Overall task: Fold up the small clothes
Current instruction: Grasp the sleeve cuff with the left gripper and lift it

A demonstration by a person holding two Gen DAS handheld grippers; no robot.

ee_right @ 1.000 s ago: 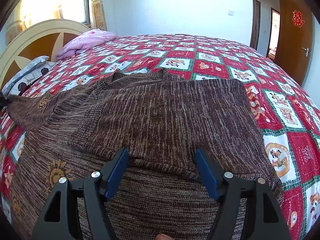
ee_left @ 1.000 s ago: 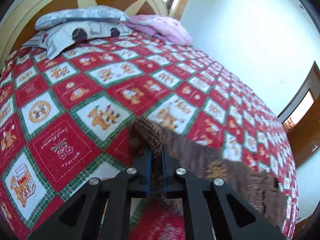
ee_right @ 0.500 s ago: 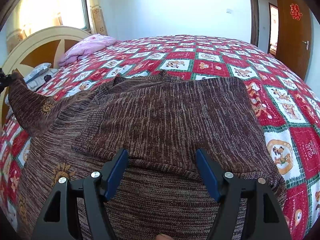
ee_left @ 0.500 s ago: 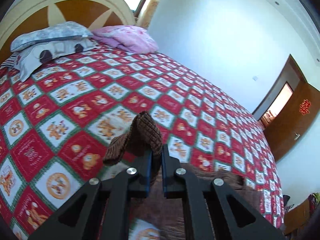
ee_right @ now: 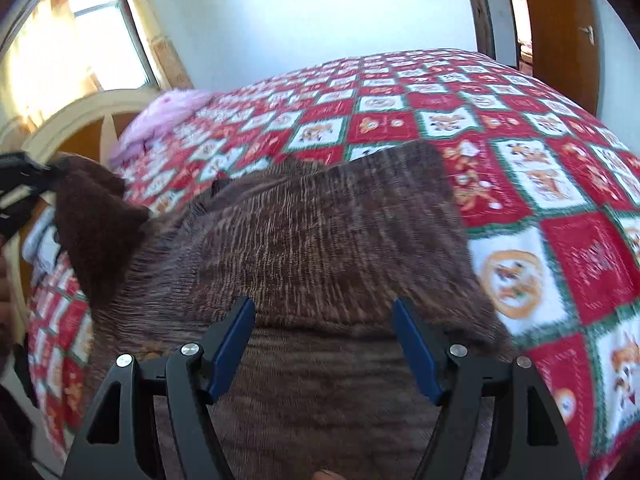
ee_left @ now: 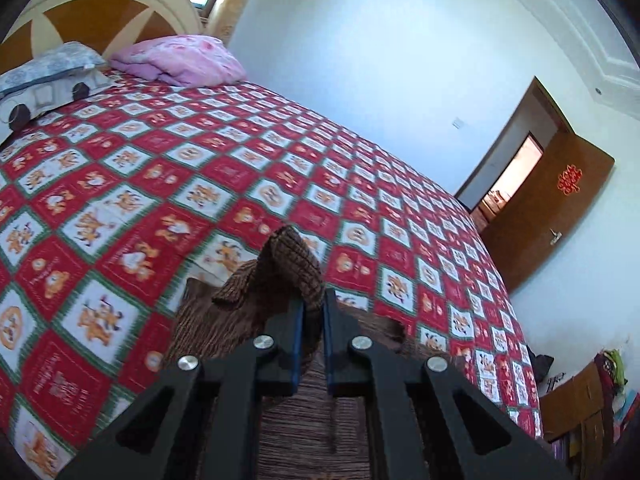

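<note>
The sleeve cuff (ee_left: 292, 264) has come up off the bedspread and swung across toward the middle of the brown knit sweater (ee_right: 328, 240) since a second ago, carried by the left tool (ee_left: 311, 312). That left tool is clenched tight on the ribbed cuff, the knit bunched between its blue pads and poking out above them. From the right wrist view, the lifted sleeve (ee_right: 96, 228) hangs as a dark flap at the left edge, pinched by the left tool (ee_right: 44, 178) there, with the rest of the sleeve trailing down to the sweater's body.

The sweater lies spread flat on the bed, one folded layer already lying across its upper part. The right tool (ee_right: 324, 344) hovers just over the near part of the sweater, its jaws opening wide, blue pads apart, knit beneath them but nothing gripped.

Under it all is the red, white and green checked bedspread (ee_left: 120, 184) with cartoon prints. At the head of the bed sit a pink pillow (ee_left: 180, 60), a grey patterned pillow (ee_left: 44, 68) and the rounded cream-and-wood headboard (ee_left: 100, 12). A brown wooden door (ee_left: 560, 208) stands open beyond the bed.
</note>
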